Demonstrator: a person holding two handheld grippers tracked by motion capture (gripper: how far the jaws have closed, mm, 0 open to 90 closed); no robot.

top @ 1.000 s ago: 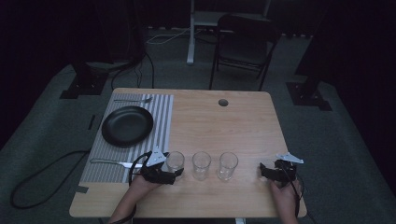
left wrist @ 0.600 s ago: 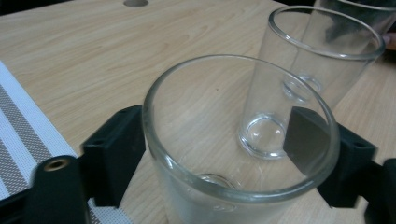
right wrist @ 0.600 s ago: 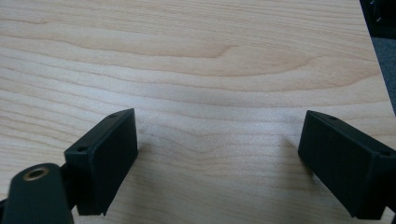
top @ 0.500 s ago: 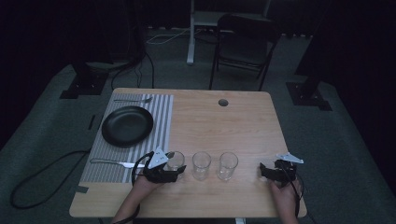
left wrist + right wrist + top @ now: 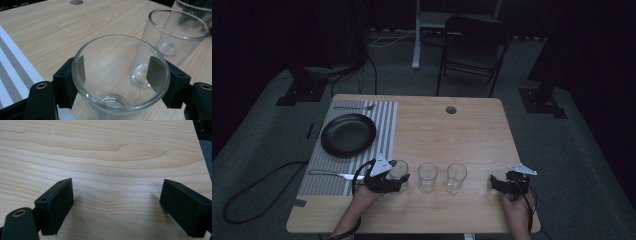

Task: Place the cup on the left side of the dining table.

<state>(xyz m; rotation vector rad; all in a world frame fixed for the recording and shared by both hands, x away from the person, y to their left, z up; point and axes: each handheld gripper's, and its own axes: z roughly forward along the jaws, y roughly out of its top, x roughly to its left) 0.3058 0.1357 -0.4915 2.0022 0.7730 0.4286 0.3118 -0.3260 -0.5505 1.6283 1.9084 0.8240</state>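
Three clear drinking glasses stand in a row near the table's front edge: the left glass (image 5: 398, 169), the middle glass (image 5: 427, 176) and the right glass (image 5: 455, 177). My left gripper (image 5: 401, 180) is shut on the left glass (image 5: 120, 75), with one black jaw pressed to each side of its wall. Just beyond it are the middle glass (image 5: 175, 32) and the right glass (image 5: 197, 7). My right gripper (image 5: 493, 184) rests to the right of the row, apart from the glasses. In the right gripper view it (image 5: 117, 202) is open over bare wood.
A black plate (image 5: 348, 134) lies on a striped placemat (image 5: 384, 120) at the left, with a fork (image 5: 354, 107) behind it and a knife (image 5: 332, 174) in front. The tabletop has a cable hole (image 5: 451, 109) at the back. A chair (image 5: 474, 45) stands beyond the table.
My left gripper has slid a little to the right, bringing its jaws around the left glass. The right gripper has stayed where it was.
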